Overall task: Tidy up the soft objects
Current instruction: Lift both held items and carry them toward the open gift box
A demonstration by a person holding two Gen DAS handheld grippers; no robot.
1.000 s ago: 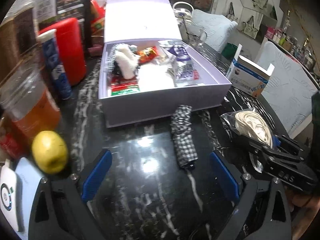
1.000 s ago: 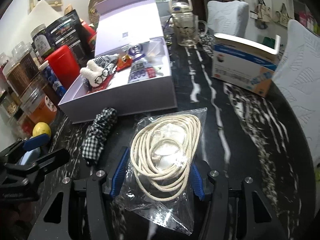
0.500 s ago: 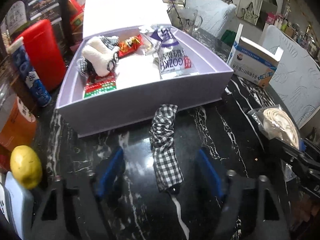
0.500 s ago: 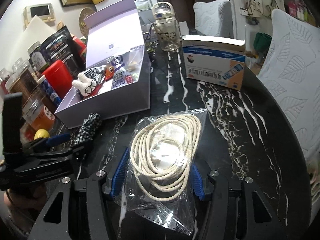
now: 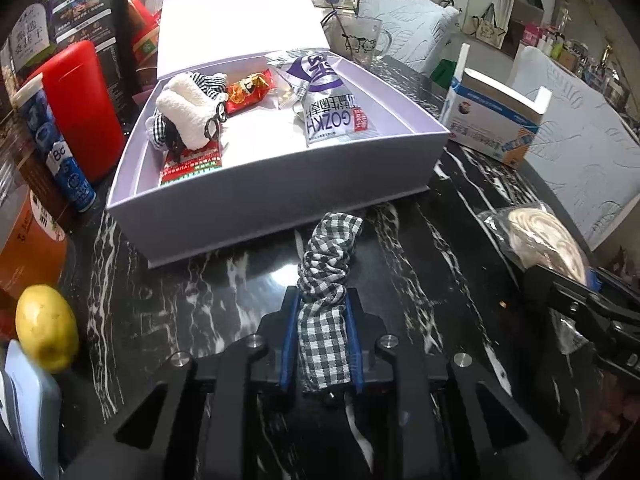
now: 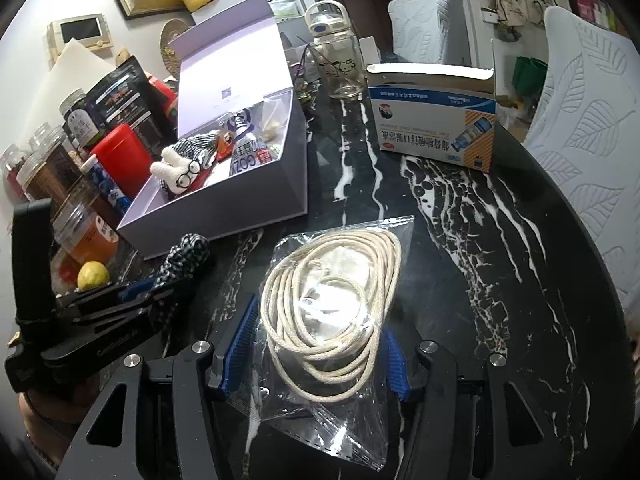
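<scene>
On a black marble table (image 6: 460, 216), an open lilac box (image 5: 280, 208) already holds a plush toy and snack packets. The right gripper (image 6: 316, 344) is clamped on a bagged coil of rope (image 6: 332, 300); the left gripper (image 5: 322, 344) is closed around a checked cloth roll (image 5: 326, 280) lying just before the box's front wall. The pickup step looks done; next, likely lift each over the wall and release inside.

left claw (image 5: 322, 334) | closed onto checked cloth roll (image 5: 326, 280) (previously open, apart)
</scene>
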